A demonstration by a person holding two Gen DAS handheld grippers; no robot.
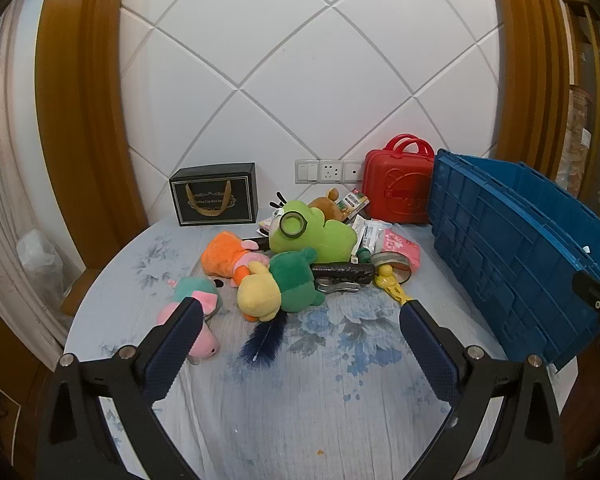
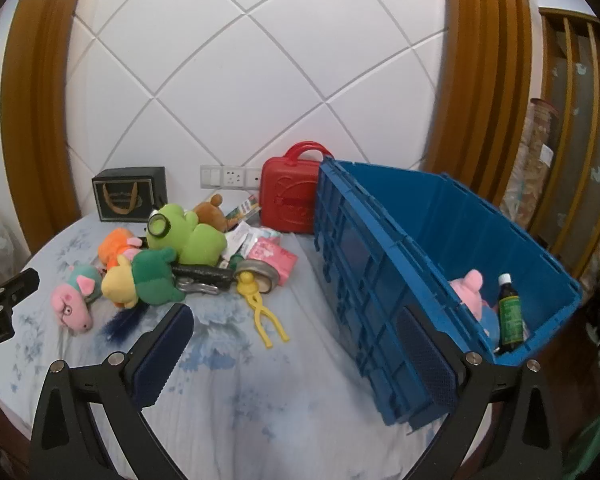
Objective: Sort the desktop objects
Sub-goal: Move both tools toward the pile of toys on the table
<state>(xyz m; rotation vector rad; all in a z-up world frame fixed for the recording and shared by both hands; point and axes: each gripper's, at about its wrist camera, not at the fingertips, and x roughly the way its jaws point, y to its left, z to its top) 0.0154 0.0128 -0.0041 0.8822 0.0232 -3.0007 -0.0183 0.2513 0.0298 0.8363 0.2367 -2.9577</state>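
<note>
— Plush toys, how arranged?
— Heaped mid-counter: lime-green goggled plush (image 1: 314, 236), orange plush (image 1: 224, 254), green-and-yellow plush (image 1: 278, 288), pink pig plush (image 1: 198, 322) apart at the left, yellow tongs (image 2: 260, 312) beside them.

— And the bin?
— Blue crate (image 2: 380, 280) on the right holds another pig plush (image 2: 474, 294) and a dark bottle (image 2: 509, 316).

— Hand-held grippers?
— Left hand-held gripper (image 1: 300, 322) and right hand-held gripper (image 2: 294, 328) both spread, empty.

— Surface?
— Floral cloth (image 1: 300, 400); quilted white wall (image 1: 300, 80).

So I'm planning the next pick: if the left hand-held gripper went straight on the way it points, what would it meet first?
Probably the dark blue feather on the cloth, then the yellow-and-green plush behind it. The left hand-held gripper is open and empty; depth is uncertain.
</note>
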